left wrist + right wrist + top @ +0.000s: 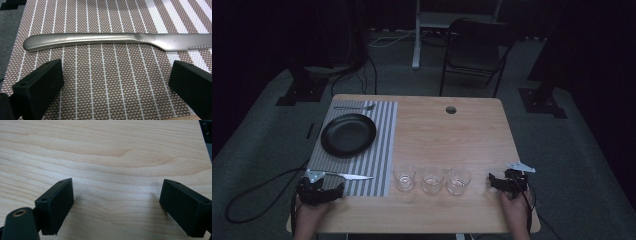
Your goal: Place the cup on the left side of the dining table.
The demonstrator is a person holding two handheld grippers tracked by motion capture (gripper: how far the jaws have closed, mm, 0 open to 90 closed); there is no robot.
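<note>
At the near left corner of the wooden worktop (452,135), the left tongs (343,187) rest low over a grey striped placemat (382,150), held in the person's left hand (309,215). Their jaws stand wide apart with nothing between them. Just ahead of the jaws, in the left gripper view, a matte steel table knife (100,40) lies flat on the placemat, crosswise to the jaws, its rounded handle end toward the left of that view and its blade running off the right edge. The knife is near the jaw tips but not touching them. From the high view, the knife lies along the near part of the placemat, blade pointing toward the middle of the worktop.

Farther back on the placemat sits a black plate (348,134), and beyond it a fork (354,107) lies along the far edge. To the right of the placemat, three clear glasses (432,179) stand upright in a row on the bare wood.

At the near right edge, the right tongs (490,181) sit over bare wood, just right of the glasses; their jaws are also spread wide and empty.
</note>
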